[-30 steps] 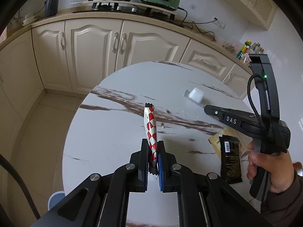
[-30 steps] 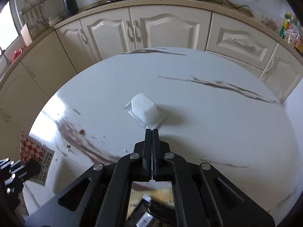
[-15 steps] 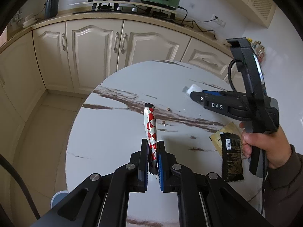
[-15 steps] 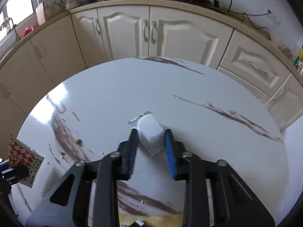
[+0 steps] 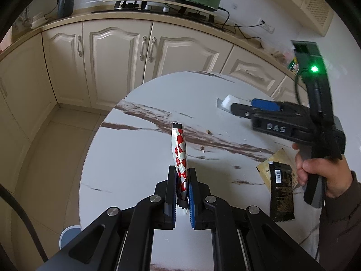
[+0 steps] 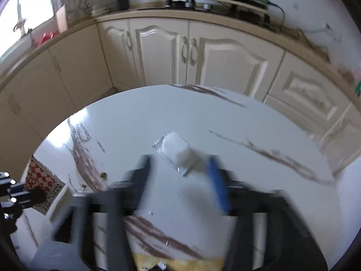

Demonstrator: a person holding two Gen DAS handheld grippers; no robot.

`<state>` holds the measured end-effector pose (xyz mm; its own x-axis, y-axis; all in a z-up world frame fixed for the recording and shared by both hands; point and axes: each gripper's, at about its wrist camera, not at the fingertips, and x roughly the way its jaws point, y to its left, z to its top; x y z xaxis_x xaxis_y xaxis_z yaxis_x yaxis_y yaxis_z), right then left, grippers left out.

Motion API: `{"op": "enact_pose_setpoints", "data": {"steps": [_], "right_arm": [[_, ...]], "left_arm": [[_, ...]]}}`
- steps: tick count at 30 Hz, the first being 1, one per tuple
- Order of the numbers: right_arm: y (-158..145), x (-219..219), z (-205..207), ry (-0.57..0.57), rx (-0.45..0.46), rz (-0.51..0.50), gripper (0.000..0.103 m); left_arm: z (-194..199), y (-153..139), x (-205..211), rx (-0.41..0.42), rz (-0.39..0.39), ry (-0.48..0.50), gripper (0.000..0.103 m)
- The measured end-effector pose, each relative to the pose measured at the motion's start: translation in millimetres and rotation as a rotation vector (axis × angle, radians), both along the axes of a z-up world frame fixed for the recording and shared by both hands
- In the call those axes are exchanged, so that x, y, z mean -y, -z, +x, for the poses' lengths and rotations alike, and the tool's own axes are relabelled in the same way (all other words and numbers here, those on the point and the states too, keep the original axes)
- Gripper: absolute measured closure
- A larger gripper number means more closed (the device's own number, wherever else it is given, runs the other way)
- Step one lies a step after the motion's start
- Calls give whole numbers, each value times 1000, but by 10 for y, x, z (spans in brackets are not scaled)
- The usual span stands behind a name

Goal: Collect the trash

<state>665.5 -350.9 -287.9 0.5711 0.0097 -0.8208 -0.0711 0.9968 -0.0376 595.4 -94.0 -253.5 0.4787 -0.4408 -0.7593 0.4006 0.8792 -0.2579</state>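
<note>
My left gripper [image 5: 181,174] is shut on a red-and-white checked wrapper [image 5: 179,151], held upright above the round white marble table [image 5: 135,162]. The same wrapper [image 6: 41,186] shows at the left edge of the right wrist view. My right gripper [image 6: 179,161] is opening, blurred, just short of a small white plastic cup [image 6: 177,150] that lies on the table; its pads do not touch the cup. From the left wrist view the right gripper [image 5: 242,108] reaches the white cup [image 5: 227,101], with a hand [image 5: 320,171] on its handle.
A black snack wrapper [image 5: 282,192] lies on a yellow one [image 5: 270,164] at the table's right side. Crumbs [image 5: 203,150] dot the brown veins. Cream kitchen cabinets [image 5: 117,63] stand behind the table. A pale blue round object [image 5: 70,237] sits on the floor below the table edge.
The right gripper's jaws went from shut to wide apart while it moved up to the white cup. The left gripper kept still with the checked wrapper.
</note>
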Motion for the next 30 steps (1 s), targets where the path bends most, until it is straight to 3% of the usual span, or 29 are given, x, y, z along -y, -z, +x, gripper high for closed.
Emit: {"op": "enact_pose_setpoints", "data": {"steps": [1, 5, 7, 11, 21, 30], "right_arm": [[23, -37, 43, -15, -14, -16, 52], [75, -49, 203, -26, -31, -5, 55], [108, -54, 266, -45, -45, 19, 73], [166, -32, 308, -65, -57, 30, 81], [154, 42, 217, -64, -32, 79, 84], [75, 27, 1, -34, -72, 71, 85]], "left_arm": [[6, -2, -4, -1, 2, 0, 98], [61, -28, 27, 7, 17, -3, 98], [123, -28, 33, 9, 21, -14, 98], [243, -6, 53, 2, 13, -20, 98], [309, 21, 66, 0, 9, -18, 97], [202, -7, 3, 0, 15, -3, 97]]}}
